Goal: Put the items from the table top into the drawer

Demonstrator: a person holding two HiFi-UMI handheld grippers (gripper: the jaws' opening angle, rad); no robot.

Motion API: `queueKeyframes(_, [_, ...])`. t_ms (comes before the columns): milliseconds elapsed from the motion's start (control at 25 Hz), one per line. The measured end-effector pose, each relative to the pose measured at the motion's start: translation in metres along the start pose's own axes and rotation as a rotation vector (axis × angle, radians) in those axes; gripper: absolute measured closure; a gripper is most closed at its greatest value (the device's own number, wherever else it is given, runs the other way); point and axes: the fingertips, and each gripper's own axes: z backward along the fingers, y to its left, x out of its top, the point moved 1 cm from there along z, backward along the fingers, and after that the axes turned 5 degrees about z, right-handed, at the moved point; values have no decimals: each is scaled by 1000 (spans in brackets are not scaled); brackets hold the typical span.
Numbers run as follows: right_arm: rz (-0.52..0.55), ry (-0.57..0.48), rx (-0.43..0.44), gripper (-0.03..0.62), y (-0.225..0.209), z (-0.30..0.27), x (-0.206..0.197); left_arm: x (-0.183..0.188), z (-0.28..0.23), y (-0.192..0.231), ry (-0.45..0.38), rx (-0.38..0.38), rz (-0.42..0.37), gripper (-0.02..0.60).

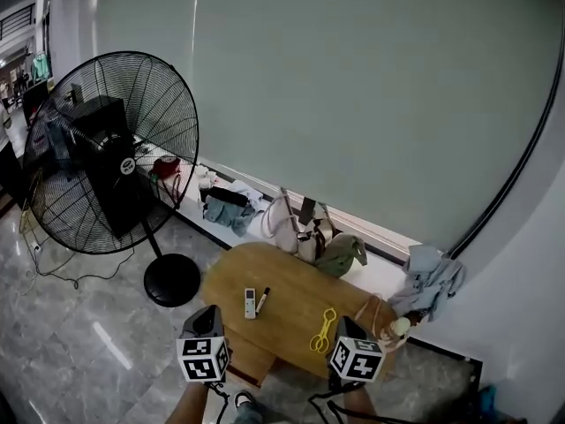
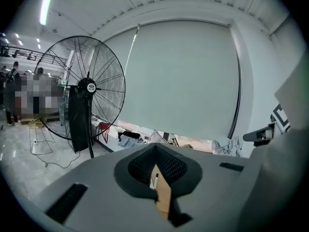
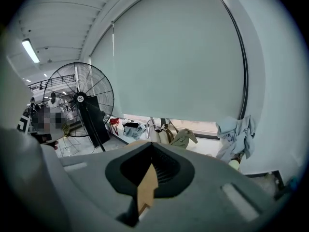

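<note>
A round wooden table (image 1: 296, 276) carries a small white remote (image 1: 250, 302), a black marker (image 1: 262, 300) beside it and a yellow plastic tool (image 1: 323, 329) nearer its right. Under the table's near edge a wooden drawer (image 1: 250, 358) juts out. My left gripper (image 1: 207, 314) hovers at the near left edge, apart from the items, its jaws together and empty. Through the slit of the left gripper (image 2: 161, 197) I see the marker (image 2: 155, 180) and tabletop. My right gripper (image 1: 349, 327) hangs at the near right edge, close to the yellow tool. The right gripper (image 3: 145, 192) is shut on nothing.
A big black floor fan (image 1: 110, 153) stands left of the table on a round base (image 1: 172, 279). Bags and clothes (image 1: 305, 228) lie along the white ledge under the window blind. A grey-blue cloth (image 1: 433, 276) and a pale bottle (image 1: 399, 327) sit at the table's right.
</note>
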Motion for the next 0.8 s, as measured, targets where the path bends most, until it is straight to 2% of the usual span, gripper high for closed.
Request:
queueKeyframes(280, [-9, 38, -46, 589, 1, -35, 10, -9, -45, 5, 73, -30, 6, 586])
queueKeyframes(480, [-15, 54, -34, 589, -4, -65, 11, -16, -70, 2, 95, -28, 9, 586])
queueKeyframes(800, [-27, 82, -46, 589, -21, -82, 16, -19, -99, -25, 143, -78, -13, 586])
